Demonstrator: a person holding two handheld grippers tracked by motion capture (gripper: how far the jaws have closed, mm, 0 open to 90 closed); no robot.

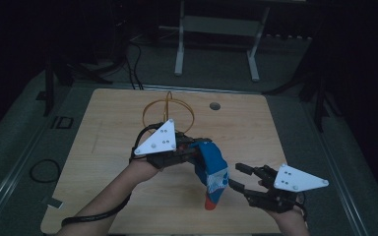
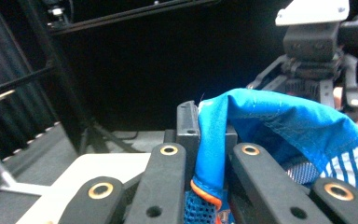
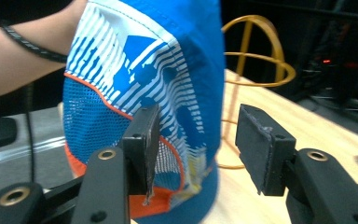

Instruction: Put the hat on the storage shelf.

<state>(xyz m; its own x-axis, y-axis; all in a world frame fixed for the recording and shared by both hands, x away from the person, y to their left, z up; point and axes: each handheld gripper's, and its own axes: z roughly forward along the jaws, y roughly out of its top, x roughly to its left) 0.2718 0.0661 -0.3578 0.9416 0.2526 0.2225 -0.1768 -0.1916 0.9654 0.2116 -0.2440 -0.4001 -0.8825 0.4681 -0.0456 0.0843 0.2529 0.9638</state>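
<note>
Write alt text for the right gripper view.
A blue cap with white stripes, blue mesh and orange trim hangs just beyond the open right claw, whose two black pads stand apart. Behind it, a yellow wire stand sits on the wooden table; a forearm crosses the upper left.

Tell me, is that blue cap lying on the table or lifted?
Lifted: the cap hangs from the left hand-held gripper, whose jaws pinch its fabric. Its lower end may touch the table.

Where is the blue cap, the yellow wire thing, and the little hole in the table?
blue cap [image 3: 168,60], right gripper view, on its striped panel.
yellow wire stand [image 1: 169,104], high view, on its upright hoop.
table hole [image 1: 215,105], high view, at its middle.
</note>
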